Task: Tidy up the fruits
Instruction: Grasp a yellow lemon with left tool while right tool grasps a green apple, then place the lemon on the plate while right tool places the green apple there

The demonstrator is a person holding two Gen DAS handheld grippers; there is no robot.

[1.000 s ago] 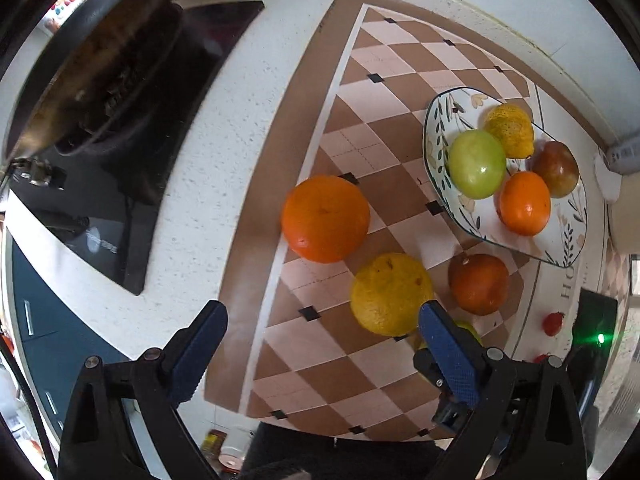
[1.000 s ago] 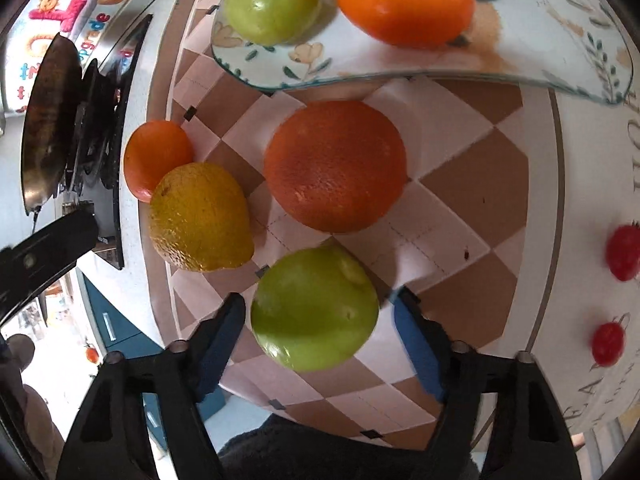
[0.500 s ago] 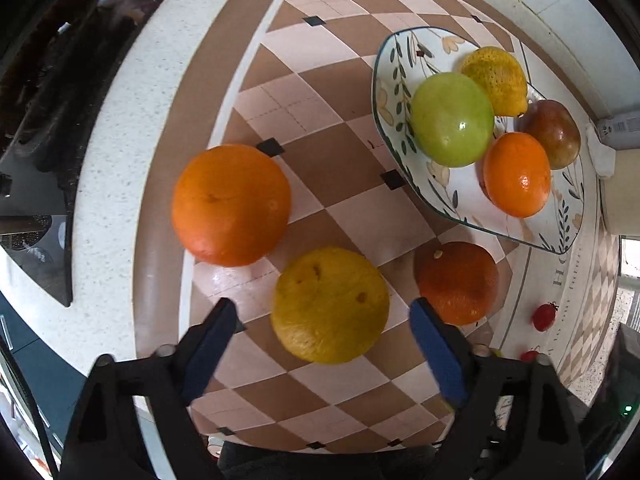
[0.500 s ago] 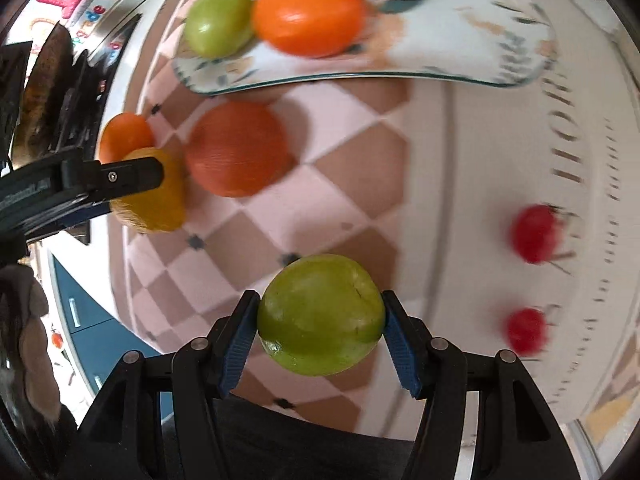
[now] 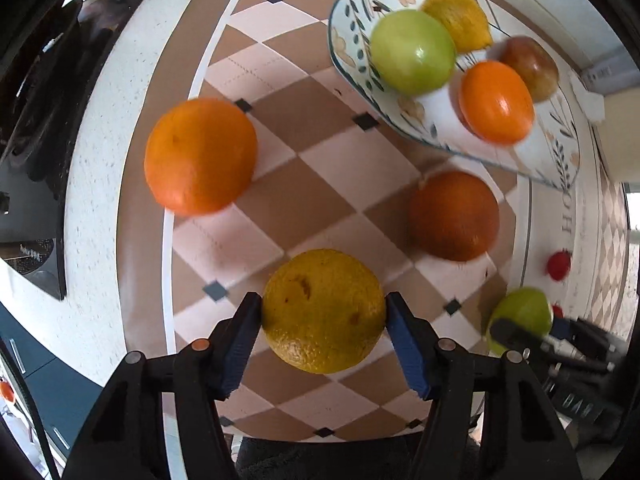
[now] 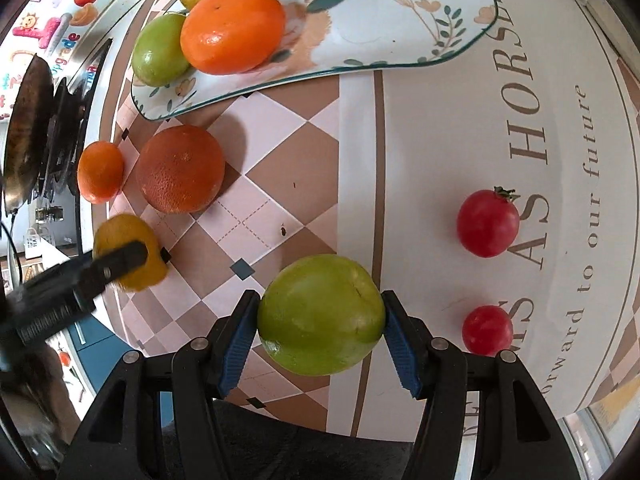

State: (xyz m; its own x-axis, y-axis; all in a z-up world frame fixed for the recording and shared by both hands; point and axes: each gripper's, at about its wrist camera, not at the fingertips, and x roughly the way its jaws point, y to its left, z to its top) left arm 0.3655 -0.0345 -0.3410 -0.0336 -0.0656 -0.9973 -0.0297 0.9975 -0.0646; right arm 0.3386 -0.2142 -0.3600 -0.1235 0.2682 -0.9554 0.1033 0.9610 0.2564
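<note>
Left tool (image 5: pixel 324 344) clamped on a yellow citrus (image 5: pixel 323 311), blue pads (image 5: pixel 240 340) pressed against its two sides, fruit near-round with no clear long axis, speckled skin facing the camera. Held low over the checkered mat (image 5: pixel 320 184) on the tabletop (image 5: pixel 96 200), fingers reaching forward toward the patterned plate (image 5: pixel 440 136). Right tool (image 6: pixel 320 332) clenched on a green apple (image 6: pixel 320 314), slightly wider than tall, broad axis running across from pad to pad, a faint crease on its upper right. Raised above the mat's edge, pointing toward the same plate. On the plate: another green fruit (image 5: pixel 412 52), a glossy orange one (image 5: pixel 496 102), a yellow one (image 5: pixel 458 20) and a brownish one (image 5: pixel 528 68). Loose on the mat: a bright orange (image 5: pixel 200 156) and a darker orange (image 5: pixel 454 216), well apart. Two small red tomatoes (image 6: pixel 487 222) beside the printed lettering, right of the apple. Stove and pan (image 6: pixel 28 132) off to the left.
</note>
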